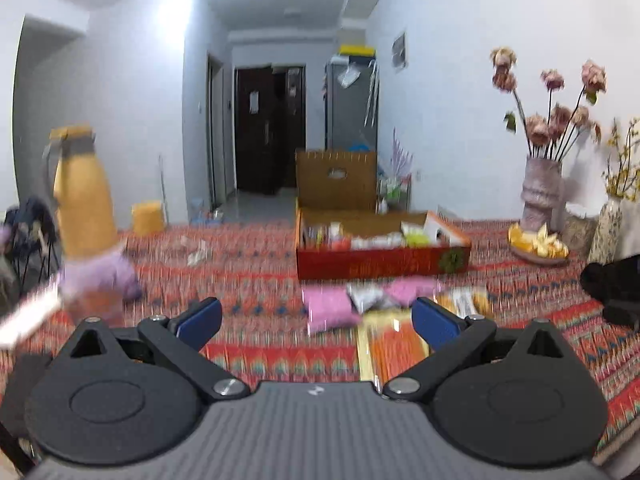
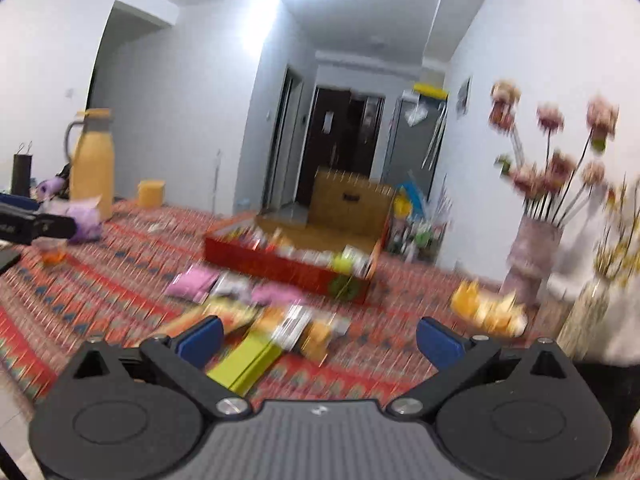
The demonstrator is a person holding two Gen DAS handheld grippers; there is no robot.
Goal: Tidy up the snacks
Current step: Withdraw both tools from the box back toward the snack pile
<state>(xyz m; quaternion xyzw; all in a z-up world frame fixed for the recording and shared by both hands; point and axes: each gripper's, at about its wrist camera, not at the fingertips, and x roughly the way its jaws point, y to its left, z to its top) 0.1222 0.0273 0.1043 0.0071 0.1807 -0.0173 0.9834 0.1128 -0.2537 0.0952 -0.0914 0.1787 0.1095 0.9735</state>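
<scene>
My left tongs [image 1: 316,320] are spread wide with nothing between the blue pads [image 1: 202,318], hovering over the patterned worktop [image 1: 248,272] at the bottom of the left wrist view. Just past them, in the lower middle of the frame, the loose snacks lie in a blurred cluster: a pink packet [image 1: 330,312], a silvery packet [image 1: 366,296] beside it, a second pink packet [image 1: 410,290] and an orange pack [image 1: 394,346] nearest my pads. Behind the cluster, at frame centre, sits the red box [image 1: 380,264], lid tipped up, already holding several packets. A yellow flask [image 1: 82,200] stands at the left edge, a vase of dried flowers [image 1: 540,196] at the right, with a plate of yellow pieces [image 1: 536,242] at its foot.

My right tongs [image 2: 318,338] are also released and empty. In the right wrist view a yellow-green box [image 2: 240,366] lies just beyond the left pad [image 2: 202,340], with blurred orange and white packets [image 2: 298,332] touching it. The red box [image 2: 280,268] sits at mid-frame, well apart from my tongs. Motion blur hides every label.
</scene>
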